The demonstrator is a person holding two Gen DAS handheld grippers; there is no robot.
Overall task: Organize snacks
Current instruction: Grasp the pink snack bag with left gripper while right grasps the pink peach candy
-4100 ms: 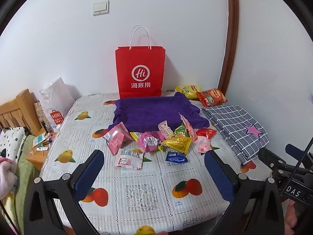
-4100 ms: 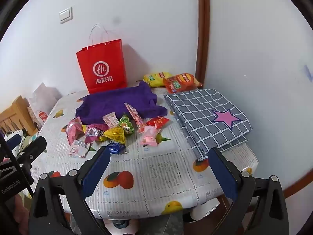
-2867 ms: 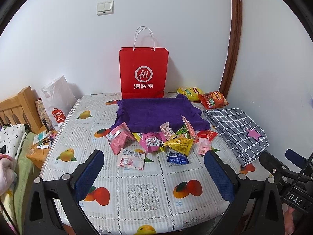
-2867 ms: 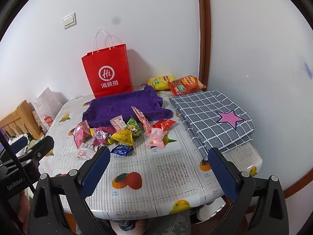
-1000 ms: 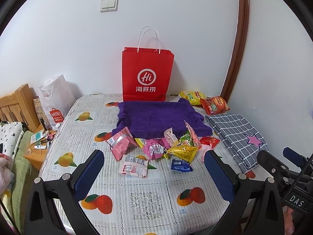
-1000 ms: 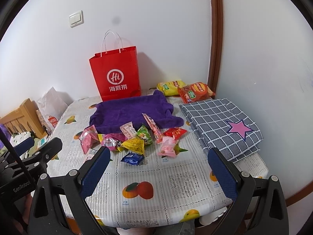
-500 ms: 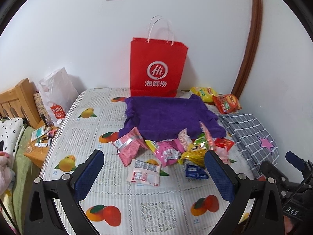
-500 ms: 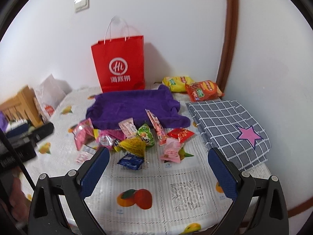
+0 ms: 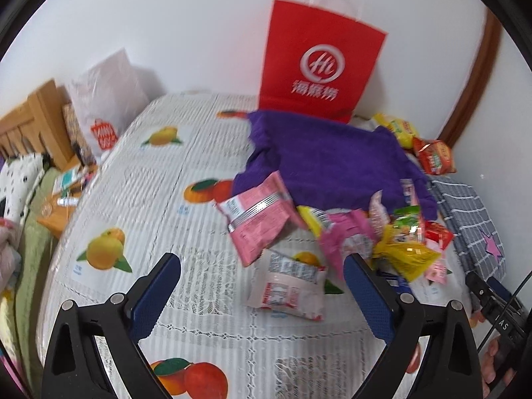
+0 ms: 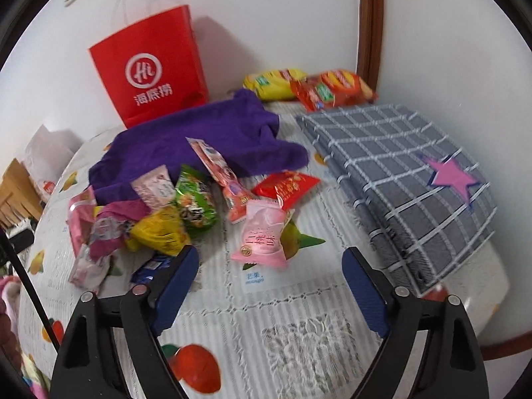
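Observation:
A heap of small snack packets lies on the fruit-print tablecloth (image 9: 139, 179) in front of a purple towel (image 9: 329, 159). In the left wrist view a large pink packet (image 9: 257, 217) and a pale pink-and-white packet (image 9: 289, 287) lie nearest; my left gripper (image 9: 262, 282) hangs just above the white one, its jaws wide and closing with nothing pressed. In the right wrist view a pale pink peach packet (image 10: 264, 232) lies just beyond my right gripper (image 10: 269, 266), whose jaws are also closing on nothing. A red packet (image 10: 287, 188), a green one (image 10: 194, 201) and a yellow one (image 10: 163, 231) lie around it.
A red paper bag (image 10: 149, 66) stands against the wall behind the towel. Yellow and orange chip bags (image 10: 309, 88) lie in the back corner. A folded grey checked cloth (image 10: 399, 179) with a pink star covers the table's right side. A white plastic bag (image 9: 106, 96) sits at left.
Both grippers have dropped toward the table and moved in on the snack heap, which now looks much larger. Both pairs of jaws have narrowed slightly.

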